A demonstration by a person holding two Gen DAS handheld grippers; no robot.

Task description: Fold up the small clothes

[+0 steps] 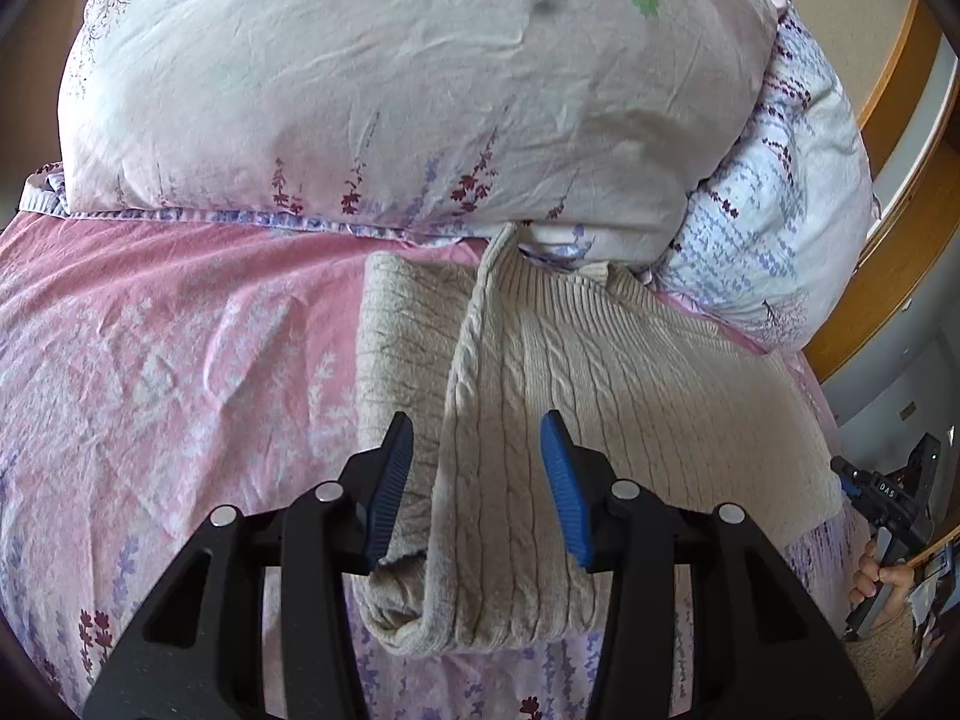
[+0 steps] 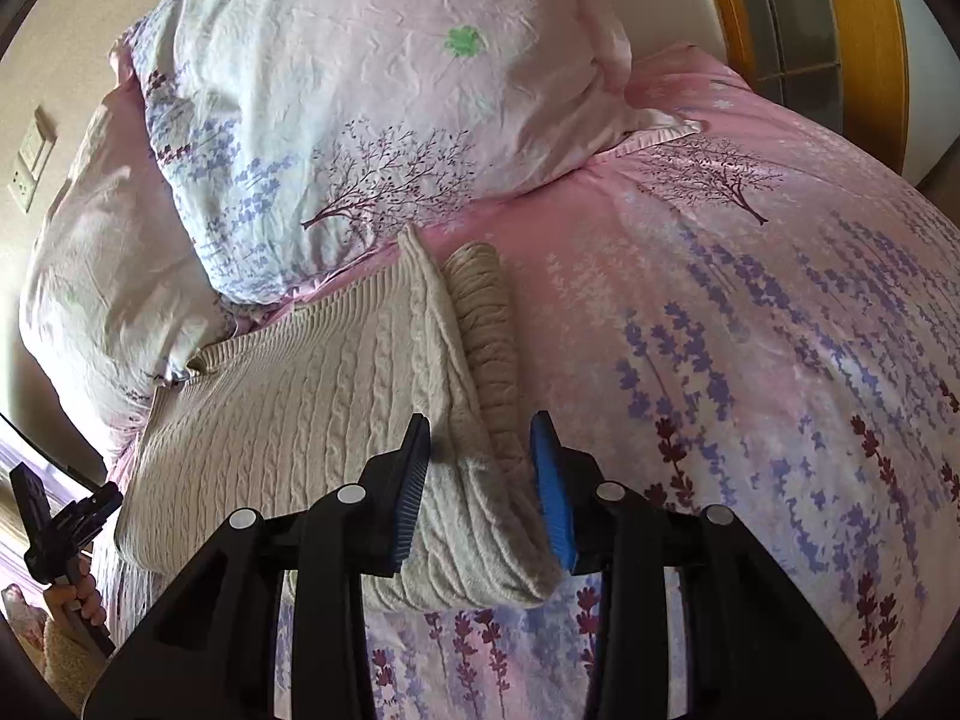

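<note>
A cream cable-knit sweater (image 1: 600,372) lies folded on the pink floral bed sheet (image 1: 150,360), with a lengthwise fold ridge running toward the pillows. My left gripper (image 1: 480,480) hovers over the sweater's near left part. Its blue pads stand apart on either side of the ridge and do not press it. In the right wrist view the same sweater (image 2: 288,372) lies to the left, a ribbed sleeve (image 2: 486,312) along its right edge. My right gripper (image 2: 483,492) is open over that near right edge, with the fabric lying between the pads.
A large pale floral pillow (image 1: 360,78) and a second one (image 1: 780,192) lie just beyond the sweater. A wooden bed frame (image 1: 900,210) stands at the right. A hand (image 1: 882,576) holds the other gripper's handle. A wall socket (image 2: 30,162) is at far left.
</note>
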